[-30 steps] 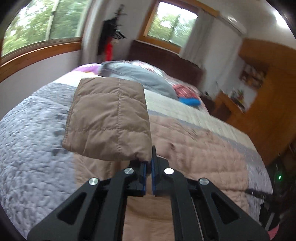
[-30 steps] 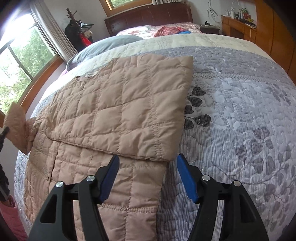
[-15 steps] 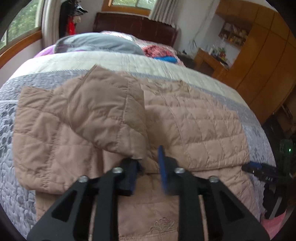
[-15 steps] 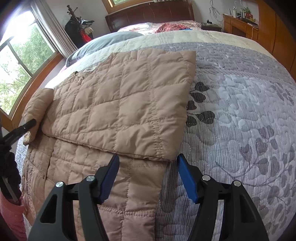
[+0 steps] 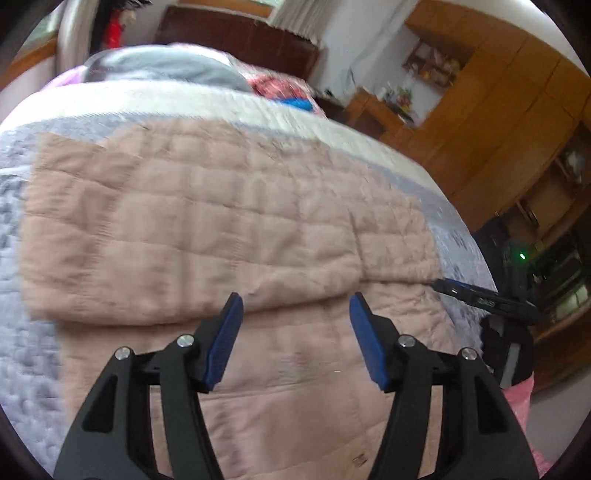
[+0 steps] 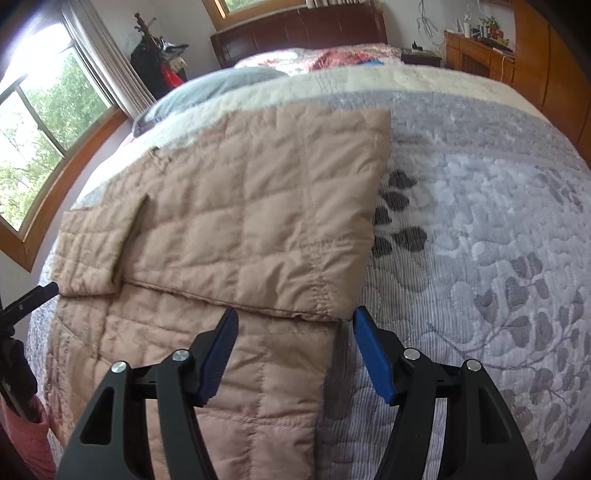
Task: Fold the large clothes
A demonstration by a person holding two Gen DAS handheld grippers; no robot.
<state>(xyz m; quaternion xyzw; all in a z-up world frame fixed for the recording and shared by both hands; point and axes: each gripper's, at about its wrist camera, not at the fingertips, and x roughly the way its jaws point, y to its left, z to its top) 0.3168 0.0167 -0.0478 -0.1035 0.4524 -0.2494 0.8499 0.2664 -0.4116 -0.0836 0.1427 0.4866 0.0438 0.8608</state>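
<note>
A tan quilted jacket [image 5: 221,229] lies flat on the bed with both sleeves folded across its body. In the left wrist view, my left gripper [image 5: 295,308] hovers just above the folded left sleeve's lower edge. Its jaws are opening and no cloth is pinched between the blue pads [image 5: 223,339]. In the right wrist view the jacket [image 6: 258,206] shows the wide folded panel, with the small left sleeve [image 6: 92,251] lying beside it. My right gripper [image 6: 295,321] stands open just above that panel's near edge, holding nothing.
The bed's grey leaf-patterned quilt [image 6: 480,221] spreads to the right of the jacket. A grey pillow [image 6: 221,85] and red and blue clothes lie near the dark headboard [image 6: 303,35]. Wooden wardrobes [image 5: 498,110] stand on the right and a window [image 6: 44,110] on the left.
My left gripper carried the sleeve down onto the jacket, then opened and let it go; the sleeve now lies flat. The right gripper has stayed open in place.
</note>
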